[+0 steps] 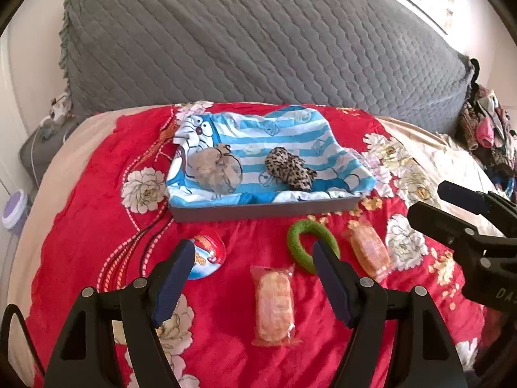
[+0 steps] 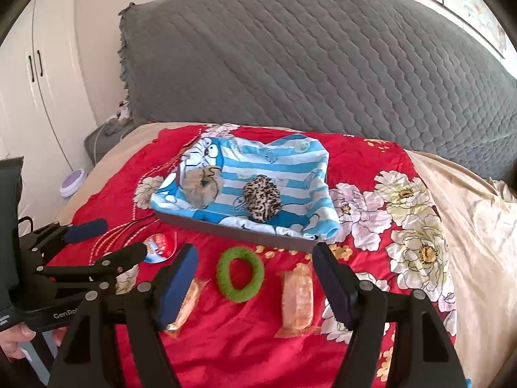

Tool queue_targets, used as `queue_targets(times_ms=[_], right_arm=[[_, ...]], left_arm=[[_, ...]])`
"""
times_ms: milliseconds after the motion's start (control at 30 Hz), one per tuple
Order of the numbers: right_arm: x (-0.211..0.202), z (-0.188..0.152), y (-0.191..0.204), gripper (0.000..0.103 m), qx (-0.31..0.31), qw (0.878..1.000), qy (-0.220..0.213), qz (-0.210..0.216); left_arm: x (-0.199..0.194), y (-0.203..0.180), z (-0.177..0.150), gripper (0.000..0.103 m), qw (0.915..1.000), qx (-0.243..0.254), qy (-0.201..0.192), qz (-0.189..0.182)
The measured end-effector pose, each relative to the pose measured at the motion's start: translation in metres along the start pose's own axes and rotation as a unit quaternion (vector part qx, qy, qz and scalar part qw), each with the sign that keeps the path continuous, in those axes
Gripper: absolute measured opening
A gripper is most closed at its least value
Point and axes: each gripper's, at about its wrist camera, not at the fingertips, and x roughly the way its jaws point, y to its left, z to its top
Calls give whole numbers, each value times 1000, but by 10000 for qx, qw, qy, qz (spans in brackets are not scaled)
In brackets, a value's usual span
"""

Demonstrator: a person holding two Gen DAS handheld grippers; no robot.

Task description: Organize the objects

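Badge (image 1: 206, 257) lies leftmost on the red bedspread (image 1: 97, 194), then a wrapped snack (image 1: 274, 307), green ring (image 1: 310, 252) and second snack (image 1: 370, 252), all before the cloth-lined tray (image 1: 258, 210) holding two scrunchies. Left gripper (image 1: 252, 278) and right gripper (image 2: 255, 284) hover with fingers wide, empty.

White lettering "GenRo", cut off, on the black body of the left gripper (image 2: 106, 242); partial letters "DA" mark the right gripper (image 1: 429, 207).

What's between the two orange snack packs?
The green ring, lying on the red blanket between both packs, clearest in the right wrist view.
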Motion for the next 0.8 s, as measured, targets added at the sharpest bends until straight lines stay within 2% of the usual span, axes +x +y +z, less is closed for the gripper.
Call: queue_targets(times_ms=[800], right_arm=[[-33,-32,5,76,32,10000,-45,76]], left_arm=[[-34,-3,-23,77,9997,-169,128,129]])
